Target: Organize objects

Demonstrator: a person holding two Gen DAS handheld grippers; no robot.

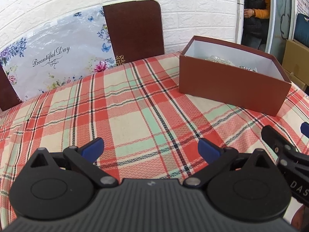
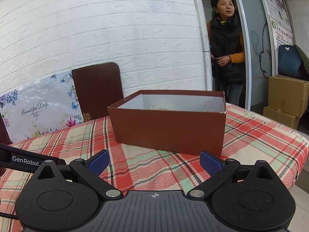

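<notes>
Both tools, the left tool [image 1: 150,148] and the right tool [image 2: 154,162], hover with jaws spread wide and empty over the plaid-covered bench [image 1: 135,104], seemingly between items. The brown box [image 2: 168,123] sits open-topped toward the bench's far right corner (contents barely visible), its long axis apparently running along the far edge, ready to receive objects.

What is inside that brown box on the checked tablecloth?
The brown box has a white lining. A clear, crinkled object and something with dark print peek above its near wall; the wall hides the rest.
</notes>
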